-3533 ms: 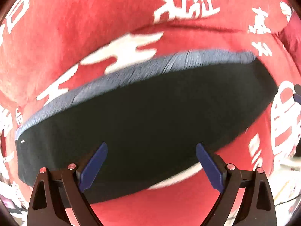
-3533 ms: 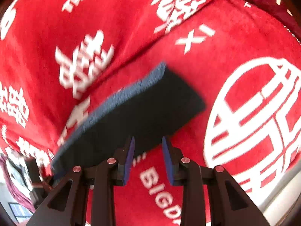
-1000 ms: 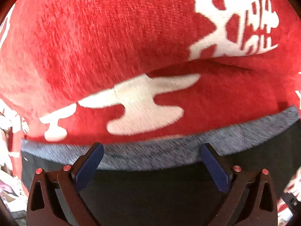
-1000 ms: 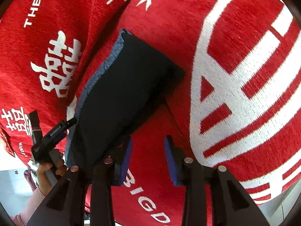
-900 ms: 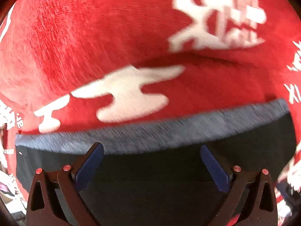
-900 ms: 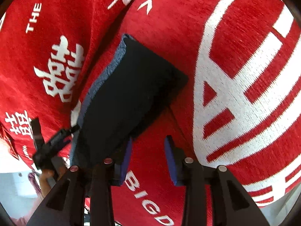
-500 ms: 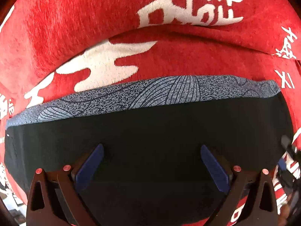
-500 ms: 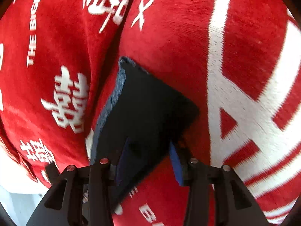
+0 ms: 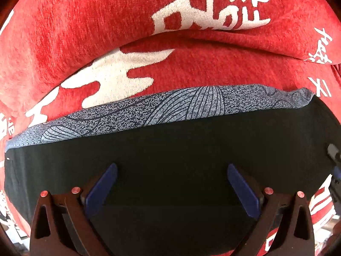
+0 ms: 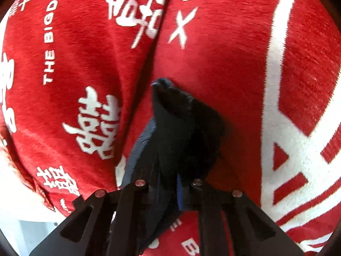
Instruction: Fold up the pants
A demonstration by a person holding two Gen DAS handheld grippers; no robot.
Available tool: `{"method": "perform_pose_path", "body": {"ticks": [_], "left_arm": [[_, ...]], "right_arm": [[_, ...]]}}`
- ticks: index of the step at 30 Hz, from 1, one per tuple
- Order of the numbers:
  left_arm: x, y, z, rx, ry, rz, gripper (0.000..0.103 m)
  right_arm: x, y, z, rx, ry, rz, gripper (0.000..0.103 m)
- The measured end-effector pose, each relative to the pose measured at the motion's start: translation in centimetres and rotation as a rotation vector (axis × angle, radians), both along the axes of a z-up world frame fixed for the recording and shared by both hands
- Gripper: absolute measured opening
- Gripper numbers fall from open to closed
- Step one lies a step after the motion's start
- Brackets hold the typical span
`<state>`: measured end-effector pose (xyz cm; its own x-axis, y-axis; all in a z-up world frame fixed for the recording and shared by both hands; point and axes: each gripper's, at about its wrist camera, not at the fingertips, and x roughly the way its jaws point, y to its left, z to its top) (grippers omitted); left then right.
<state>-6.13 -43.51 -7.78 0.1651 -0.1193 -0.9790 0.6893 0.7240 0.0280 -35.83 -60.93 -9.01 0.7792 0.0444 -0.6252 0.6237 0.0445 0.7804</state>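
The folded pants point(image 9: 174, 153) are dark navy with a grey-blue patterned band along the far edge. They lie on a red blanket. My left gripper point(image 9: 170, 183) hovers open over the dark cloth, fingers wide apart, holding nothing. In the right wrist view the pants point(image 10: 181, 128) bunch up at their end. My right gripper point(image 10: 168, 189) is shut on that end, with the cloth pinched between the blue pads point(image 10: 179, 194).
The red blanket point(image 9: 106, 32) with white characters and letters covers a soft surface and has a deep crease point(image 10: 155, 42). The other gripper's tip point(image 9: 333, 170) shows at the right edge of the left wrist view. Pale floor point(image 10: 27, 230) shows at the lower left.
My right gripper moved onto the end of the pants and closed on it, bunching the cloth. My left gripper drew back over the dark cloth and stayed open.
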Motion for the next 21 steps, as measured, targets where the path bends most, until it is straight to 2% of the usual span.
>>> {"method": "perform_pose_path", "body": {"ticks": [3,5,7,11,14,17,18,20,21], "left_arm": [[0.3,0.5,0.4,0.007,0.019,0.001,0.103],[0.3,0.7,0.5,0.01,0.025,0.002,0.103],[0.3,0.9,0.7,0.009,0.033,0.005,0.103],[0.0,1.0,1.0,0.008,0.03,-0.007,0.103],[-0.1,1.0,0.9,0.009,0.02,-0.001,0.103],[0.2,0.0,0.8,0.018,0.003,0.009,0.103],[0.5,-0.1,1.2,0.014,-0.023,0.019,0.103],[1.4,-0.3,1.8,-0.007,-0.054,0.045,0.103],[1.8,-0.5,1.7,-0.003,-0.054,0.055,0.103]], "right_arm": [[-0.6,0.3,-0.6,0.018,0.061,-0.003,0.023],[-1.6,0.6,-1.1,0.017,0.088,-0.021,0.043],[-2.6,1.1,-1.6,0.008,0.116,-0.029,0.049],[-3.3,1.6,-2.6,0.017,0.053,-0.041,0.049],[-1.8,0.7,-2.7,-0.01,-0.012,-0.036,0.049],[0.4,-0.5,-3.3,0.002,-0.008,-0.046,0.048],[0.8,-0.8,-3.4,0.019,-0.005,-0.065,0.046],[1.0,-1.3,-3.5,0.074,-0.014,-0.091,0.016],[1.0,-1.2,-3.1,0.073,-0.021,-0.091,0.016]]}}
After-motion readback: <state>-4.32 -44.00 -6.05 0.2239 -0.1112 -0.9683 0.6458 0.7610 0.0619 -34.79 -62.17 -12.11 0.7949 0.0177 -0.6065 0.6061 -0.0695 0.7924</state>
